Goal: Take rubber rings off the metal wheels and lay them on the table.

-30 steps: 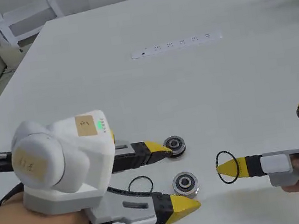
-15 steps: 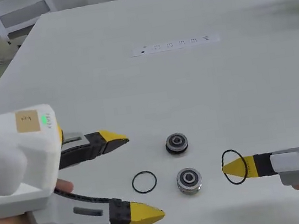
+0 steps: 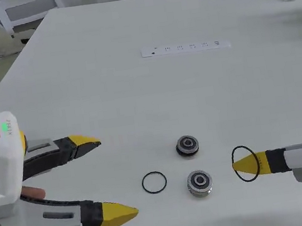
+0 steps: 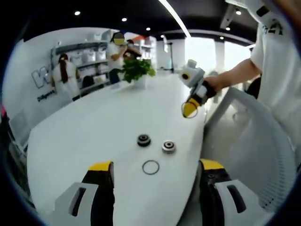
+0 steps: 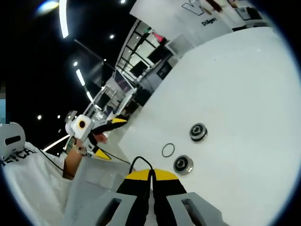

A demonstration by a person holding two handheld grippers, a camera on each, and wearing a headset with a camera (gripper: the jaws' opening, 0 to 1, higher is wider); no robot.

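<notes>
Firstly, the head view shows two metal wheels, two free rubber rings and two grippers over the white table (image 3: 108, 85). The far wheel (image 3: 187, 145) and the near wheel (image 3: 199, 182) lie flat, close together but apart, each with its hole pointing up. The far wheel has a dark edge and the near wheel looks bare and silver. The flat ring (image 3: 154, 182) lies on the table just left of the near wheel and does not touch it. The held ring (image 3: 246, 162) is to the right of the wheels. It stands on its edge, with its long axis running up and down in this view. The right gripper (image 3: 247, 164) has its jaws pressed together on this ring and points left toward the wheels. The left gripper (image 3: 106, 176) is well to the left, jaws spread wide with nothing between them, pointing right. One power strip (image 3: 185, 47) lies farther back.

Next, in the left gripper view both yellow tips stand far apart. Beyond them are the flat ring, then the two wheels, then the right gripper with its ring. One plant (image 4: 136, 70) stands at the far end.

Finally, in the right gripper view the jaws are together and a black loop of the held ring rises from them. The two wheels and the flat ring lie ahead, and the left gripper is beyond them.
</notes>
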